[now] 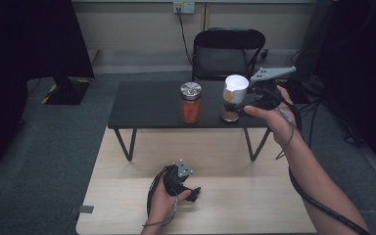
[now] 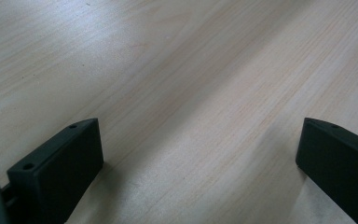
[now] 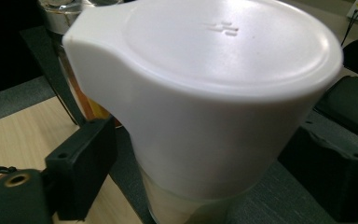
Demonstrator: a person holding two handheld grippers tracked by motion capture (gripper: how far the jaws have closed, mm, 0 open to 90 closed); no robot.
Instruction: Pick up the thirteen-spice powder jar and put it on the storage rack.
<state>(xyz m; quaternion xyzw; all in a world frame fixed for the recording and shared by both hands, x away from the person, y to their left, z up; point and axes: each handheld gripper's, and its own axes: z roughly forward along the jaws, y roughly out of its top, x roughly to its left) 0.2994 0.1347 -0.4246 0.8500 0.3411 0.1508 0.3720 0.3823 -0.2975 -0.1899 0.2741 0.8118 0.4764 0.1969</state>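
Note:
A jar with a white lid (image 1: 235, 89) stands on the small black table (image 1: 147, 105), at its right end. My right gripper (image 1: 239, 104) reaches in from the right with a jaw on each side of it. In the right gripper view the white-lidded jar (image 3: 205, 93) sits between the two black jaws, and a gap shows between the left jaw and the jar wall. The right gripper (image 3: 205, 168) is open. A jar of orange contents with a metal lid (image 1: 191, 104) stands to the left. My left gripper (image 1: 192, 193) rests low over the light wooden table (image 2: 177, 70), open with nothing in it (image 2: 200, 154).
A black folding chair (image 1: 227, 51) stands behind the black table. A dark stand with a flat base (image 1: 66, 90) is on the carpet at the far left. Cables trail on the floor at the right, past the right forearm.

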